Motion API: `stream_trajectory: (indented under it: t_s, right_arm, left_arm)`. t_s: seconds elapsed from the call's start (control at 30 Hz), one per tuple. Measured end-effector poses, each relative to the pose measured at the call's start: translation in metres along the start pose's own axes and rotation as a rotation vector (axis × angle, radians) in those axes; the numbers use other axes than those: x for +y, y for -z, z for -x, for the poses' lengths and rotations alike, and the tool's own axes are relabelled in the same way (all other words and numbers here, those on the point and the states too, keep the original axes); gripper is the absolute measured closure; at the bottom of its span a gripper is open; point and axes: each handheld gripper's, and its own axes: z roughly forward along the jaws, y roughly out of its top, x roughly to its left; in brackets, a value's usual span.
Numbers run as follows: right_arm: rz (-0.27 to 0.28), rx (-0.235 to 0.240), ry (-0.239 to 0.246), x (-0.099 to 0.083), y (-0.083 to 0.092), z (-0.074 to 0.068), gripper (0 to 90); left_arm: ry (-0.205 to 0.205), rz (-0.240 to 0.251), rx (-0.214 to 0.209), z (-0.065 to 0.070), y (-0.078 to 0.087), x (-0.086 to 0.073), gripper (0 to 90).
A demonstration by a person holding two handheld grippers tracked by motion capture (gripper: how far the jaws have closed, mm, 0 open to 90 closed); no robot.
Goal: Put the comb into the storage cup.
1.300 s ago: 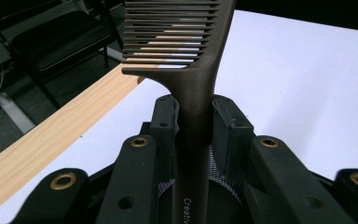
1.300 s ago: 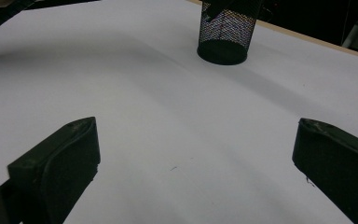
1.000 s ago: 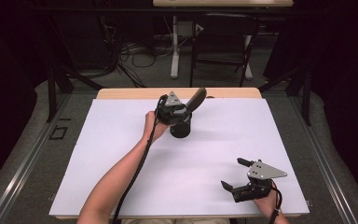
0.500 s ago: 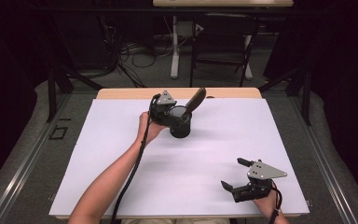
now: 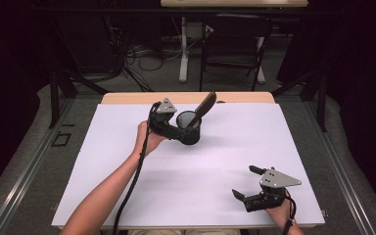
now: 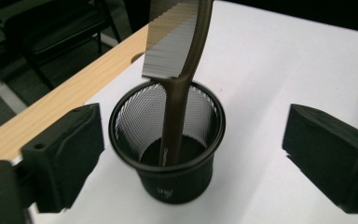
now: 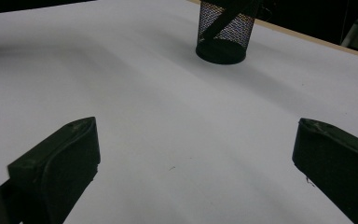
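- Comb (image 5: 205,106) now stands handle-down in the black mesh cup (image 5: 190,128), its toothed end leaning out over the rim toward the far right in the high view.
- Left hand-held gripper (image 5: 180,133) sits just beside the cup on its near-left side; its jaws have just been opening and now stand wide apart with nothing pressed between them.
- Seen from the left gripper view, the cup (image 6: 168,144) and the comb (image 6: 179,70) lie between the two spread jaws, but neither pad touches the cup or the comb.
- Against the earlier high views, that gripper was over the cup's mouth by the comb; it has since drawn back toward the person, and the cup mouth is uncovered.
- That change reads as a release: the comb appears to have been dropped into the cup and left to rest on its own, so the placing step looks done.
- Right hand-held gripper (image 5: 247,196) rests low on the white desk (image 5: 103,176) at the near right, well apart from the cup, jaws spread and empty, in the same spot as in the earlier frames.
- From the right gripper view, the cup (image 7: 223,35) stands far off across bare desk.
- Remaining risk, as a judgement: the comb leans well out, so a knock from the withdrawing jaws could tip the light cup.
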Motion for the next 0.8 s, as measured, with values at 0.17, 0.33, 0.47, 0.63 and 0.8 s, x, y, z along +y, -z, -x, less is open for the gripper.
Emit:
stream_trajectory:
  t_s: [0.17, 0.33, 0.47, 0.63, 0.8]
  right_arm:
    - [0.003, 0.002, -0.003, 0.000, -0.001, 0.000, 0.3]
    - [0.000, 0.007, 0.000, 0.001, -0.001, 0.000, 0.3]
    - [0.001, 0.011, 0.000, 0.001, -0.002, -0.001, 0.3]
    - [-0.007, 0.013, 0.002, 0.002, -0.002, -0.001, 0.3]
    - [-0.001, 0.016, 0.006, 0.003, -0.002, -0.003, 0.3]
  left_arm:
    - [0.011, -0.010, 0.013, 0.000, 0.009, -0.009, 0.5]
    - [0.011, -0.025, 0.022, 0.000, 0.017, -0.019, 0.2]
    - [0.014, -0.036, 0.032, 0.001, 0.022, -0.025, 0.2]
    - [0.016, -0.043, 0.037, 0.003, 0.031, -0.030, 0.1]
    - [0.013, -0.047, 0.047, 0.005, 0.037, -0.035, 0.1]
